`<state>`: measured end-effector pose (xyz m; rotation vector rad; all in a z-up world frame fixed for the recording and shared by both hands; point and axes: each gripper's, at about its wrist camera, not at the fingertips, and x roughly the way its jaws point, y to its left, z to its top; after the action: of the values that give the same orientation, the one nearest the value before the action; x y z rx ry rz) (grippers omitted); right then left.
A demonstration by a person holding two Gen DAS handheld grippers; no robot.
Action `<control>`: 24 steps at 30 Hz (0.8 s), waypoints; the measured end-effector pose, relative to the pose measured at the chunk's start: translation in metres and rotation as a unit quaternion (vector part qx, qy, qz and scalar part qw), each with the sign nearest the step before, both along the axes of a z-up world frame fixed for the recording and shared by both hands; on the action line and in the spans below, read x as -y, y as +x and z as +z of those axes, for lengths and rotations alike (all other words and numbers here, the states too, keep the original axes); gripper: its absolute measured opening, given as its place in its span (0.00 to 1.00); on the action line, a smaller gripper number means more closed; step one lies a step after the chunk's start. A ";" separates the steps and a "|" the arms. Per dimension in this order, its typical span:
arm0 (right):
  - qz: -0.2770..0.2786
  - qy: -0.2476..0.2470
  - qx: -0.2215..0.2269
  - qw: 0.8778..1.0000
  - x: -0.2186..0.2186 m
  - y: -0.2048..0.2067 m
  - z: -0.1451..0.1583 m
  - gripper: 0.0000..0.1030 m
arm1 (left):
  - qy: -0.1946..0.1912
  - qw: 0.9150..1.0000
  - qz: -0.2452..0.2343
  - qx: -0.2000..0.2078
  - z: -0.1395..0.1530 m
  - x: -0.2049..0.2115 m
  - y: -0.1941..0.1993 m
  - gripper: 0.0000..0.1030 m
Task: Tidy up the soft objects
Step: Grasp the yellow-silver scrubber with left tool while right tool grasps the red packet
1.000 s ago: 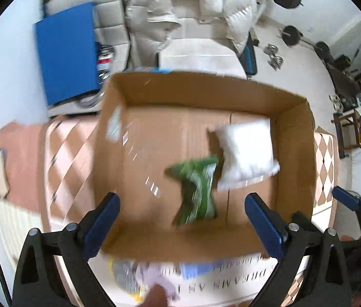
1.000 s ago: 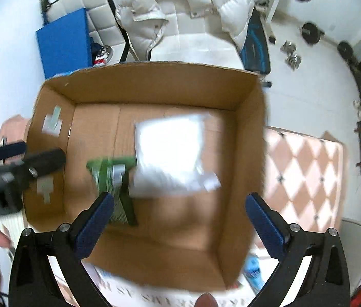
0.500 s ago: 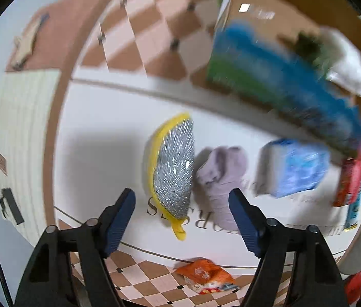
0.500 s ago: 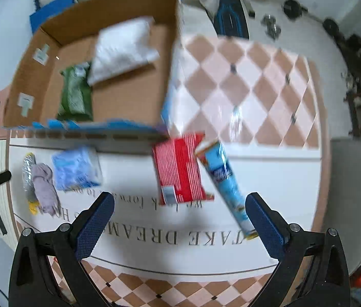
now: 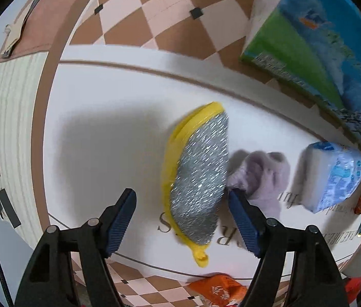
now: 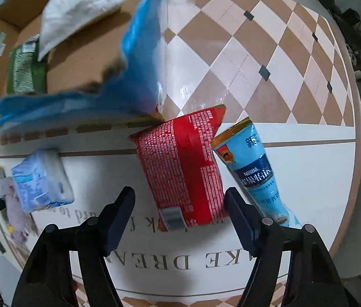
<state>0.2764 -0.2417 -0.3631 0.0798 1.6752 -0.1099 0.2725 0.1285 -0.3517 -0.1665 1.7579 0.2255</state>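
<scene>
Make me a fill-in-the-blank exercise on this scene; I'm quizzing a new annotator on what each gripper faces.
1. The left gripper is open around a silver scrubber edged in ____.
2. The right gripper is open around a ____ packet.
3. The green packet lies inside the ____ box.

Missing words: yellow; red; cardboard

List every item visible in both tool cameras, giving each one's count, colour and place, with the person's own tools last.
scouring pad: 1, silver and yellow, white mat, between the left tool's fingers
fuzzy sock: 1, lilac, right of the pad
tissue pack: 1, blue-white, right of the sock
red packet: 1, red, between the right tool's fingers
tube: 1, light blue, right of the packet
cardboard box: 1, brown, holds white bag and green pack
orange packet: 1, near edge
left tool: open
right tool: open
</scene>
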 end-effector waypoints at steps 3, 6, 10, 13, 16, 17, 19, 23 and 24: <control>0.009 -0.014 -0.006 1.000 -0.005 -0.003 0.000 0.57 | 0.001 1.000 -0.005 -0.007 -0.009 -0.002 -0.008 0.71; 0.013 -0.011 -0.011 1.000 -0.009 -0.010 0.003 0.50 | -0.007 1.000 0.002 -0.012 -0.021 -0.006 -0.012 0.51; 0.028 0.007 -0.029 0.999 -0.020 -0.025 0.007 0.49 | -0.018 1.000 0.005 0.000 -0.023 -0.017 -0.011 0.48; 0.031 0.001 -0.031 0.999 -0.028 -0.033 0.013 0.50 | -0.018 1.000 0.000 0.005 -0.021 -0.016 -0.004 0.49; 0.019 0.000 -0.033 0.999 -0.029 -0.031 0.013 0.52 | -0.015 1.000 -0.007 0.008 -0.015 -0.012 0.007 0.48; 0.017 -0.001 -0.035 0.999 -0.029 -0.030 0.013 0.52 | -0.012 1.000 -0.010 0.011 -0.014 -0.010 0.008 0.46; 0.015 -0.003 -0.034 0.999 -0.031 -0.031 0.013 0.52 | -0.010 1.000 -0.017 0.019 -0.009 -0.005 0.006 0.42; 0.021 -0.005 -0.033 0.999 -0.034 -0.033 0.021 0.49 | 0.000 0.999 -0.034 0.033 0.001 0.008 -0.019 0.39; 0.022 -0.002 -0.037 0.999 -0.035 -0.039 0.024 0.48 | -0.001 0.999 -0.036 0.038 0.006 0.010 -0.026 0.39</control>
<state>0.2375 -0.2066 -0.3390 0.0355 1.7497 -0.0842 0.2466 0.1182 -0.3456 -0.1119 1.6859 0.1629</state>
